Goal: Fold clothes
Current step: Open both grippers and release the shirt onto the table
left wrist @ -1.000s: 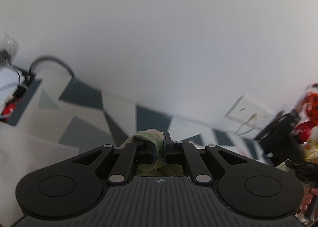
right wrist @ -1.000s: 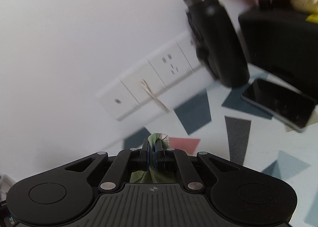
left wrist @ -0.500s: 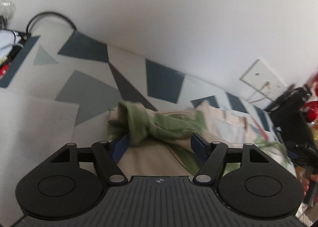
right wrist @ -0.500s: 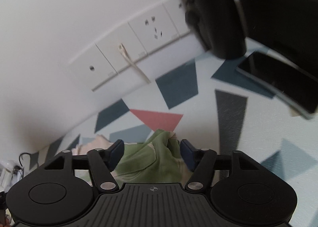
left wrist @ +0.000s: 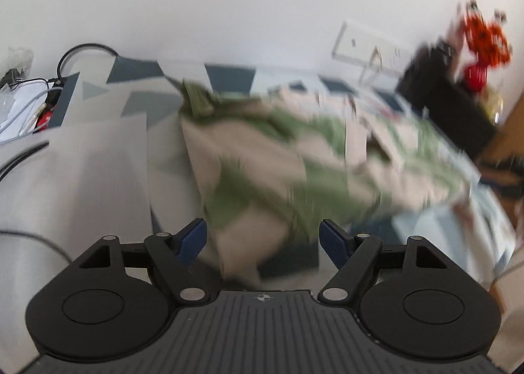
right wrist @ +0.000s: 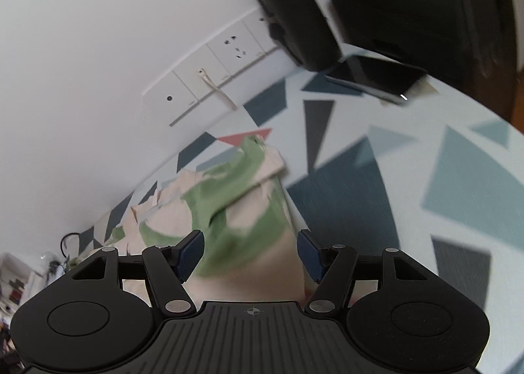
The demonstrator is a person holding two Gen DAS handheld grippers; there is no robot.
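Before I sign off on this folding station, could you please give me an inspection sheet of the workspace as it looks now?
Surface: table with triangle-patterned cover.
Job's things: beige and green garment lying rumpled on it, blurred.
Clutter: black bottle, phone, black box.
Grippers: left gripper open, right gripper open; neither pinches cloth.
Cables: black cable looping at the far left.
Surroundings: white wall, wall sockets.
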